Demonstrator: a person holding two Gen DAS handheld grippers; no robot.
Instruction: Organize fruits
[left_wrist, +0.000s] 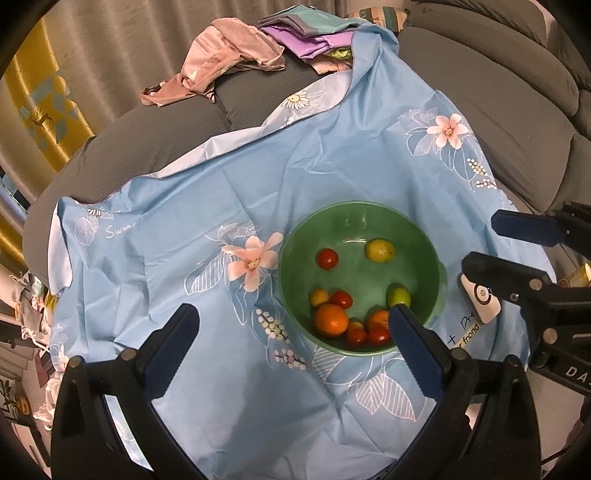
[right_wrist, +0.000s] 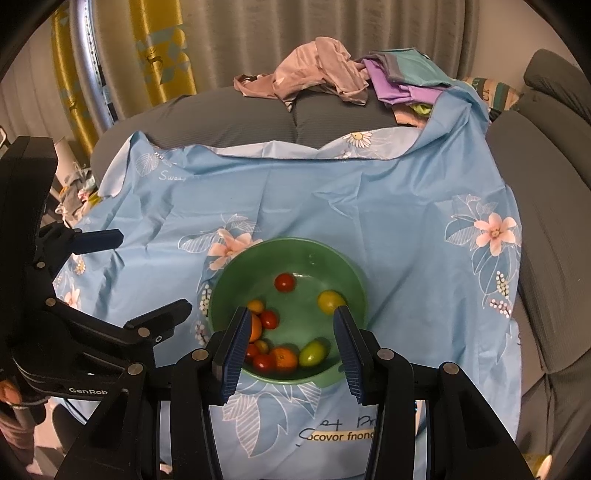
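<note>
Currently nothing is held by either tool. The right gripper (right_wrist: 291, 332) is spread wide and empty, poised just above the near rim of the round green plastic bowl (right_wrist: 354, 275), so that the fruit is framed between its blue ribbed pads. The left gripper (left_wrist: 295, 325) is likewise parted and empty, held to the left of the bowl, with one pad overlapping the bowl's near rim in its own view.

Inside the bowl all the visible fruit is gathered: a large orange mandarin (left_wrist: 331, 319) and a smaller orange fruit (right_wrist: 283, 358) near the front wall, several small red cherry tomatoes (left_wrist: 327, 258), a yellow-green lemon-like fruit (left_wrist: 379, 250) toward the far side and a green oval fruit (right_wrist: 312, 352) near the right wall. The bowl rests on a light-blue flowered cloth (left_wrist: 221, 192) spread over a grey cushioned sofa (left_wrist: 184, 122); beyond the bowl, crumpled pink and purple garments (right_wrist: 317, 74) are piled.

No loose fruit is seen on the cloth around the bowl, so the gathering is judged largely complete; whether sorting remains cannot be told.
</note>
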